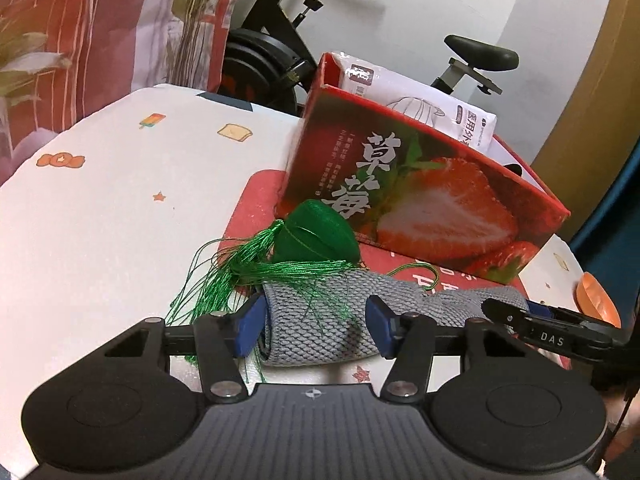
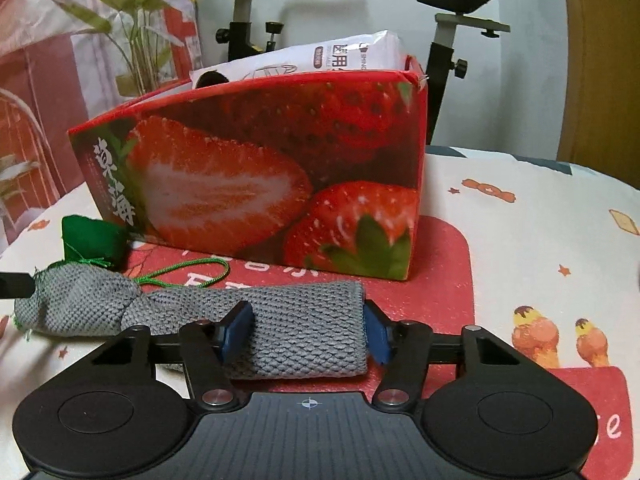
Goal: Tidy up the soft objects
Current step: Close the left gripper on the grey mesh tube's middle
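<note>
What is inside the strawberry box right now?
A white printed packet sticks up out of the strawberry box, leaning against its back wall. A small dark object shows at the rim beside it. The box's front wall hides everything lower down, so the remaining contents cannot be seen.
</note>
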`<state>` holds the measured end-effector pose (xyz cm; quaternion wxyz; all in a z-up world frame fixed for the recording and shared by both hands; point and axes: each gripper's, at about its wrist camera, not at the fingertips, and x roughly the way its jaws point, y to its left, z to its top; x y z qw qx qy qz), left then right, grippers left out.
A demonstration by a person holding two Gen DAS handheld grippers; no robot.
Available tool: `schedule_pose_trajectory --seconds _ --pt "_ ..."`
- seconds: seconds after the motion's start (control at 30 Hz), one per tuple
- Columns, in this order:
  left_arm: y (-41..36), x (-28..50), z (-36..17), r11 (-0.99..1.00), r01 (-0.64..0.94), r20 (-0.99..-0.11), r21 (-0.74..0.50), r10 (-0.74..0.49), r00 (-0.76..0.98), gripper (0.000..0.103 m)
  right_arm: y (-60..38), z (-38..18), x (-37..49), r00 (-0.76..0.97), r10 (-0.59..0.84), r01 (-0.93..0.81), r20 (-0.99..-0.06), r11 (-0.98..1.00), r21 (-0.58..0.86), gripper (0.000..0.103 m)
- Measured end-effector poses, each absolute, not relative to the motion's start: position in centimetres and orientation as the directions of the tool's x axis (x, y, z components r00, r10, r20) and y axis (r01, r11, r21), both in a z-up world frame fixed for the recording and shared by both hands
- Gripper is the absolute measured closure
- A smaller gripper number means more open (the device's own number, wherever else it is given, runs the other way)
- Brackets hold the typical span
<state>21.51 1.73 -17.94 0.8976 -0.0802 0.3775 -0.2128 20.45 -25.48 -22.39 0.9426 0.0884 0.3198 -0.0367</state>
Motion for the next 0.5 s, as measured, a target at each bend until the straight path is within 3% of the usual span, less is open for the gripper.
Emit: schedule_pose_trajectory --seconds 0.33,0.4,0.5 --pt "1.3 22.2 -19.7 0.89 0.308 -0.664 -0.337 -0.457 0.592 0.046 -25.5 -22.3 20.3 0.796 -0.008 0.115 -0.606 0.984 0.137 0.048" --pt "1.4 22.1 -20.1 0.89 0.31 -0.667 -0.336 -0.457 0.589 0.051 -25.4 -22.3 20.2 0.797 -0.006 0.112 -0.604 0.984 0.138 0.049" --pt "1.3 22.0 -20.3 0.897 0.313 -0.666 -0.311 -0.441 0.602 0.076 -25.5 -22.3 20.0 0.798 0.003 0.107 -0.603 0.983 0.147 0.051"
